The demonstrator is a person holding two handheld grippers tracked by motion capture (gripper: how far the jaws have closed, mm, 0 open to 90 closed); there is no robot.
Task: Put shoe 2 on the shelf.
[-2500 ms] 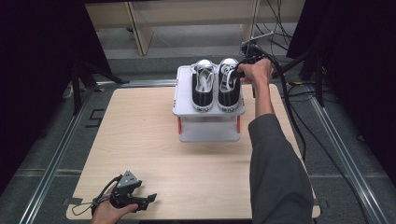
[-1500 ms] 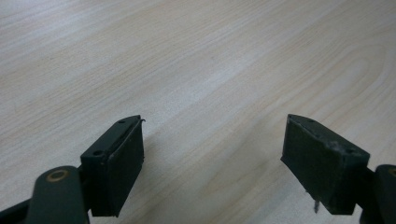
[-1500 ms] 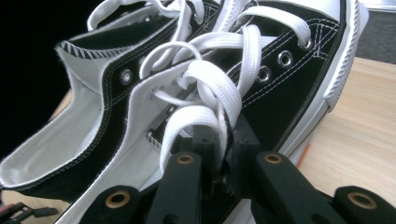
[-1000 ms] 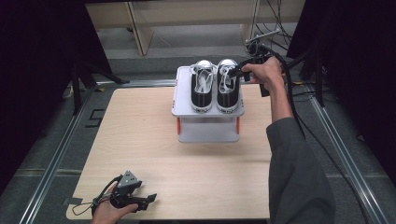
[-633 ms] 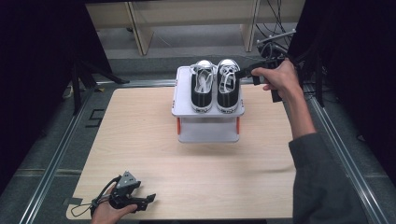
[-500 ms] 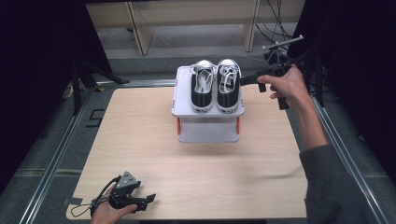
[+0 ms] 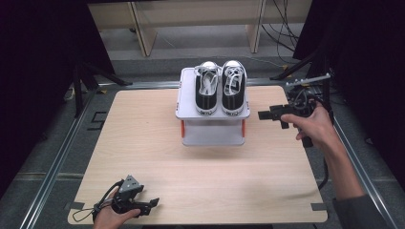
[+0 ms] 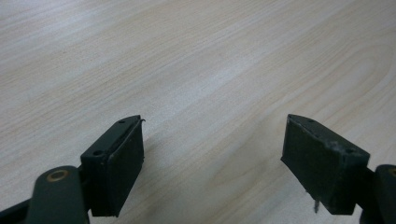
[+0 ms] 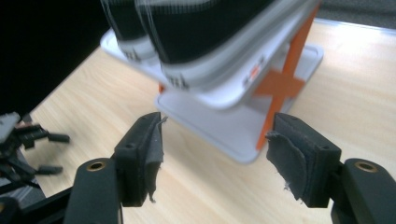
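A pair of black-and-white sneakers stands side by side on a white two-level rack (image 7: 212,136) with orange side braces at the table's far middle: left shoe (image 7: 207,90), right shoe (image 7: 233,90). My right gripper (image 7: 261,115) hovers to the right of the rack, apart from it, pointing at it. Its jaws have just been opening and are open with nothing between them. In the right gripper view (image 9: 215,154) the rack (image 9: 219,123) and the shoe heels (image 9: 187,32) lie just ahead, blurred. My left gripper (image 7: 153,204) rests open at the near left corner, its jaws (image 8: 212,158) over bare wood.
The light wooden table (image 7: 143,143) has metal rails along its left and right sides. Cables hang off the right edge behind my right hand. A wooden bench frame stands on the floor beyond the table.
My right gripper has come away from the right shoe, moving right, toward the person and slightly lower, with its jaws spread wider. The shoes, rack and left gripper have stayed put.
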